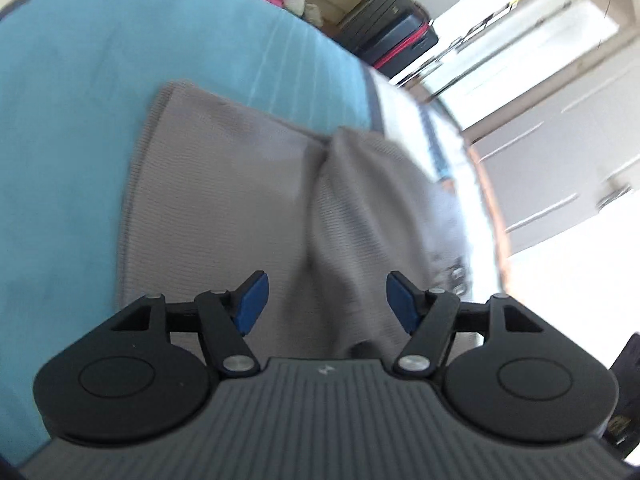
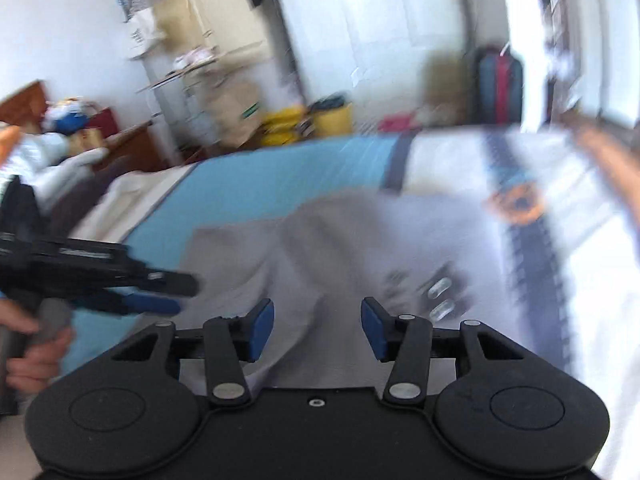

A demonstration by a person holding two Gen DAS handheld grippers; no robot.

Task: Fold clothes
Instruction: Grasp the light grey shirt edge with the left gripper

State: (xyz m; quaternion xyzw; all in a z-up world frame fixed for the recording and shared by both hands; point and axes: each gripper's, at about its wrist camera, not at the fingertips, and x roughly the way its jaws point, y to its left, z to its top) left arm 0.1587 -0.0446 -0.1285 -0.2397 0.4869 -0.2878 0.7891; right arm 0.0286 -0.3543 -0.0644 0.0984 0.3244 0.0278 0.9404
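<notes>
The garment (image 1: 248, 200) is spread on the bed (image 1: 72, 120) just beyond the fingers (image 1: 252, 300), with a suitcase (image 1: 392, 36) set farther behind.

Bed (image 1: 72, 128), blue cover; grey ribbed garment (image 1: 224, 200) lying rumpled on it.

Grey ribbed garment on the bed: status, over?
Left gripper and right gripper open, jaws empty. Grey ribbed knit garment on blue bedspread, partly folded, ridge bunched mid-cloth. Nothing in the way.
</notes>
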